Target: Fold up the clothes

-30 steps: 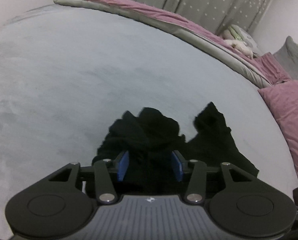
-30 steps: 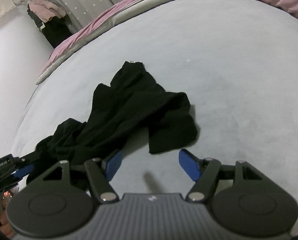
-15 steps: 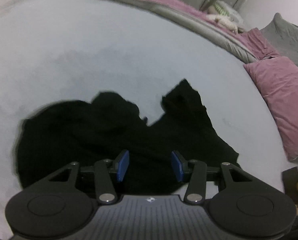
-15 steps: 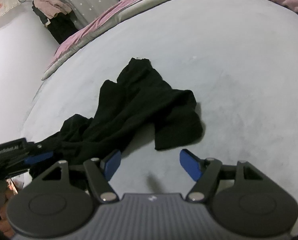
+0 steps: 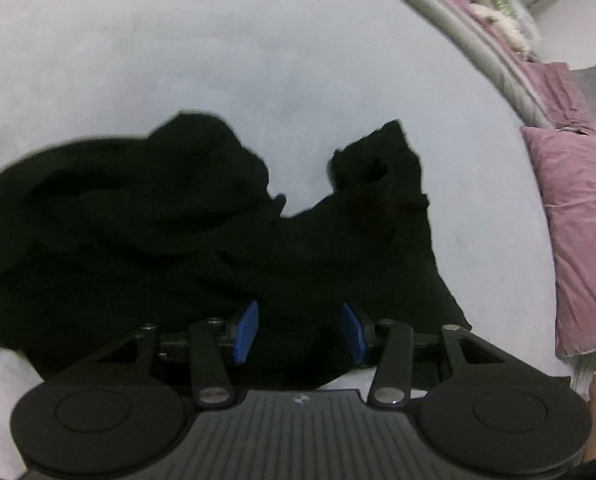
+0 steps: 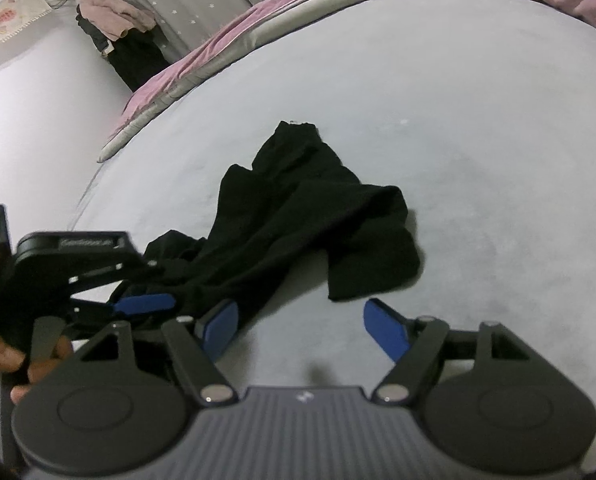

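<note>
1. The black garment [image 6: 298, 224] lay crumpled on the grey bed [image 6: 478, 120].
2. Left gripper [image 5: 300, 332] and right gripper [image 6: 298, 326] both had jaws apart, holding nothing.
3. It looked soft, light and floppy; best taken at an edge or corner.

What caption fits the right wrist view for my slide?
Open right gripper hovers over grey bed, near crumpled black garment.
</note>
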Motion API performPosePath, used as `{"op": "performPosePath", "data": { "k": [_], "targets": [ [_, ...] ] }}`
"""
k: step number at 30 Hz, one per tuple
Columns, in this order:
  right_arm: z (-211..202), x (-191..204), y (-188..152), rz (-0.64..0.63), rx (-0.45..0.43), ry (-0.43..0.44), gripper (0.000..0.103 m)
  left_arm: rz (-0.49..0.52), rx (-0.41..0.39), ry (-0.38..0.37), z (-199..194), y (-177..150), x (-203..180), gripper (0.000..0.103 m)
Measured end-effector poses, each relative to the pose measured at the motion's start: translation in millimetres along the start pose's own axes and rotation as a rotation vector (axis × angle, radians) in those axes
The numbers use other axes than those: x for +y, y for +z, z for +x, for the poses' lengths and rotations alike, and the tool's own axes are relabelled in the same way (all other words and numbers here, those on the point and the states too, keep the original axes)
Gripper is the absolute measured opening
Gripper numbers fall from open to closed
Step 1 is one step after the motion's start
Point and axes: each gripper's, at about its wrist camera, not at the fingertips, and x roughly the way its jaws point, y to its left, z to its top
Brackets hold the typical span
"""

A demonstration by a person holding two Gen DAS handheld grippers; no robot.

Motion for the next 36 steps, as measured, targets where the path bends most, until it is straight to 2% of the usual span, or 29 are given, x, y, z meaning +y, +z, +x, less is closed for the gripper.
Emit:
{"op": "performPosePath", "data": {
  "k": [3, 4, 5, 8, 12, 18, 26, 28, 32, 36],
  "targets": [
    [1, -1, 0, 0.005, 0.003, 0.001, 0.073, -0.015, -0.005, 0.059, 10, -1, -1, 0.036],
    [1, -1, 0, 0.006, 0.003, 0.001, 0.073, -0.016, -0.010, 0.076, 11, -2, -1, 0.028],
    [1, -1, 0, 0.006, 0.003, 0.001, 0.073, -0.020, -0.015, 0.087, 13, -3, 0, 0.014],
    [0, -1, 0, 0.004, 0.000, 0.000, 0.073, -0.044, -0.029, 0.078, 13, -8, 7, 0.000],
    [-2, -2, 1, -0.004, -0.009, -0.011, 0.073, -0.060, -0.056, 0.037, 2, -17, 19, 0.000],
    [-3, -8, 5, 0.007, -0.019, -0.026, 0.073, -0.030, -0.093, -0.021, -22, -35, 33, 0.000],
    [1, -15, 9, -0.004, -0.038, -0.081, 0.071, 0.054, -0.104, -0.003, -39, -33, 42, 0.000],
    [2, -18, 12, 0.013, -0.049, -0.074, 0.064, 0.046, -0.108, 0.003, -42, -25, 46, 0.005],
    [7, -33, 17, 0.145, -0.060, 0.005, 0.055, 0.046, -0.116, 0.024, -45, -7, 51, 0.027],
    [18, -42, 20, 0.252, -0.037, 0.069, 0.046, 0.042, -0.134, 0.021, -46, 9, 55, 0.031]
  ]
}}
